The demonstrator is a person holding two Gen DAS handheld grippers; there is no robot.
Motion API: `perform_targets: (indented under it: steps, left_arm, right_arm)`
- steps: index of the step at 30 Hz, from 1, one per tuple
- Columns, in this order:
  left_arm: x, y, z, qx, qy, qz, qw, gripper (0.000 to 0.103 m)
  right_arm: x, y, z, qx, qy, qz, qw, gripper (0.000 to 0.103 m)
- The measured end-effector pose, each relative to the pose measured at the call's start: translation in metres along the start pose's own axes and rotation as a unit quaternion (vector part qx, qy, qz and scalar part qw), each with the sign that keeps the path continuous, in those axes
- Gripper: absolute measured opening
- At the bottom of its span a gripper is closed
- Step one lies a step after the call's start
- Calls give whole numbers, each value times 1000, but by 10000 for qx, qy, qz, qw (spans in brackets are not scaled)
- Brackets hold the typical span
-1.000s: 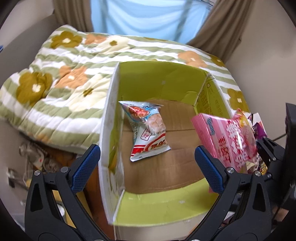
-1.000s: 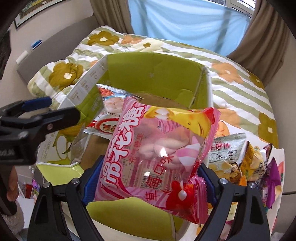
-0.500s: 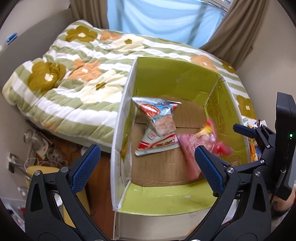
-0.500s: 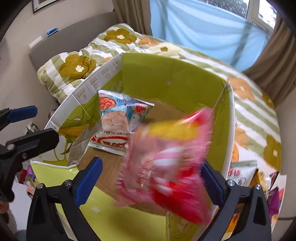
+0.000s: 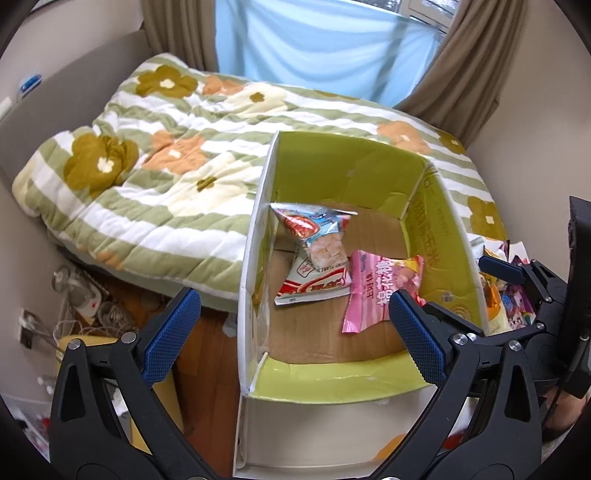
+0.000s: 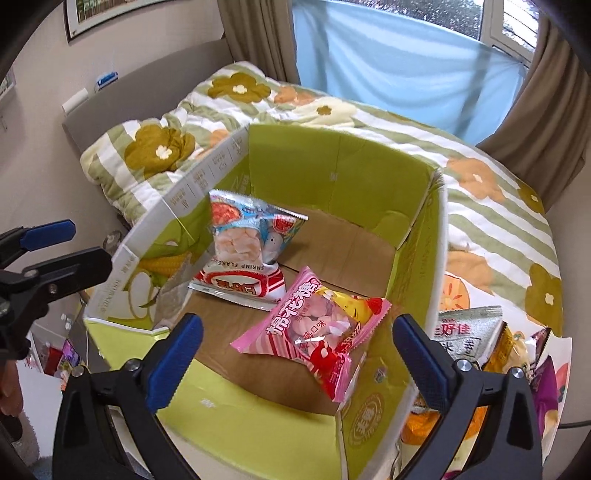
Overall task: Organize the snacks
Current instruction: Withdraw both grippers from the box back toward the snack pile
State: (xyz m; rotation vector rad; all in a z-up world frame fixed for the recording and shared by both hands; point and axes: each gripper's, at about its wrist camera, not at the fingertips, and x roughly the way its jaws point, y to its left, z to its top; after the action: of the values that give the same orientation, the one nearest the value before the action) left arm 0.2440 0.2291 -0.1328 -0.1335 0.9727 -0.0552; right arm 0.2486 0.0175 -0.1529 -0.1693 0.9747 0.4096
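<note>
Both tools are spread wide and empty: the right tool [image 6: 297,354] above the box [image 6: 369,170], the left tool [image 5: 295,328] above its near wall. The pink bag [image 6: 317,336] lies inside the box, touching the shrimp bag [image 6: 247,240]. More snacks [image 6: 476,336] sit right of the box on the bed [image 6: 498,206].

Beyond the work area you see a floral quilt [image 5: 177,173] with green stripes spread over the bed, a pale blue curtain [image 6: 399,70] flanked by brown drapes [image 5: 476,55], and a framed picture [image 6: 122,14] on the wall. Down at your left, tangled cables [image 5: 81,306] lie on the wooden floor [image 5: 210,354].
</note>
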Motion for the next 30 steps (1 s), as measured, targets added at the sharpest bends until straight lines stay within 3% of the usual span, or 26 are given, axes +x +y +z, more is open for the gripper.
perform_targets:
  steps: [7,16,25,30]
  left_arm:
    - [-32,-6,2,338,-263,-8,9991,101]
    - [-57,-57,-12,797,-362,-339,9956,101]
    - [-75,-143,-46,864,-392,-583,9938,101]
    - [-69,-200,-73,791,-109,-767,9938,101]
  right_arm:
    - [-39,5,-8,344,-200,-52,9992,102]
    - [-96,-9,-33,833,-535,-646,9930,102]
    - [-163,-80,-77,1078,-902,-823,9866,102]
    - [-186,-129,-117,1064,-793,-773,9881,102]
